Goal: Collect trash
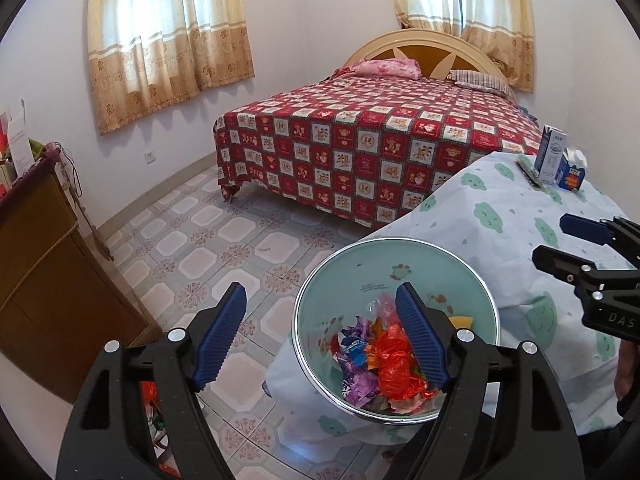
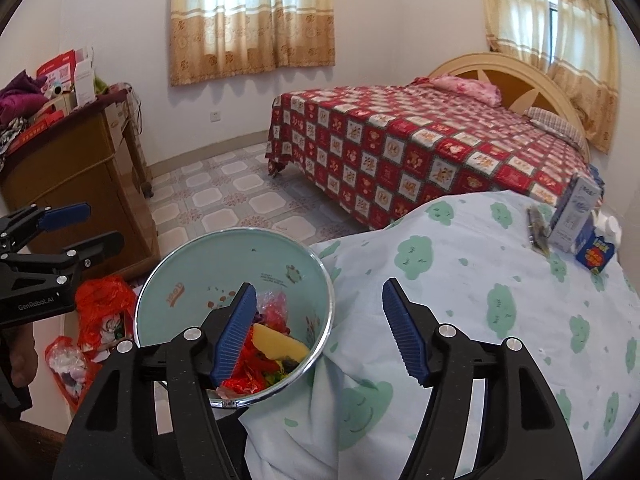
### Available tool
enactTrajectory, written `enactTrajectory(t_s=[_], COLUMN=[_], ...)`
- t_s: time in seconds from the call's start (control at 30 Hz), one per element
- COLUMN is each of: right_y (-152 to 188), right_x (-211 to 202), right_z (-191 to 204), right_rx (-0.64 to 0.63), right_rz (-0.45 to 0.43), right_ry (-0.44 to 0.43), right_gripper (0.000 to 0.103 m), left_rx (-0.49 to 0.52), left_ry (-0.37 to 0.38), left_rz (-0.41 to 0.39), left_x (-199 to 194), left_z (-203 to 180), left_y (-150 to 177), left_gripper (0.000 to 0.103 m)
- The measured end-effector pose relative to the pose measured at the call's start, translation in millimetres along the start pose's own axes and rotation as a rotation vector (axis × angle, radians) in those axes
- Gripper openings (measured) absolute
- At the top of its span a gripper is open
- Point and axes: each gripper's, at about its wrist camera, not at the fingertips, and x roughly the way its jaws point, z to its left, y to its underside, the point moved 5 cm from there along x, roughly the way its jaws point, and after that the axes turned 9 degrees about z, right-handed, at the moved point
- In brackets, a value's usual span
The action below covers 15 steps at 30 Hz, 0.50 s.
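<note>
From the left wrist view, the left gripper (image 1: 320, 336) hangs wide open and empty above the near rim of the trash bin (image 1: 340, 276), which sits against the cloud-print tablecloth (image 1: 492, 216). Crumpled wrappers (image 1: 384, 364) lie at the bin's bottom. A milk carton (image 1: 552, 154) stands on the cloth, far from the bin.

From the right wrist view, the right gripper (image 2: 318, 332) is also spread wide, holding nothing, straddling the bin's (image 2: 168, 280) right rim. Red bags (image 2: 102, 300) lie on the floor left of the bin.
</note>
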Motion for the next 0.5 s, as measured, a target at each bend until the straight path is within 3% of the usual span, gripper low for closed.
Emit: enactTrajectory(t_s=[0.5], right_y=[-1], right_x=[-27], right_z=[-5], right_rx=[0.02], right_rz=[-0.052], right_ry=[0.015], right_gripper=[0.07], left_rx=[0.004], left_ry=[-0.006], left_rz=[-0.039], left_x=[-14], left_z=[-5], left_y=[-4], left_gripper=[0.083])
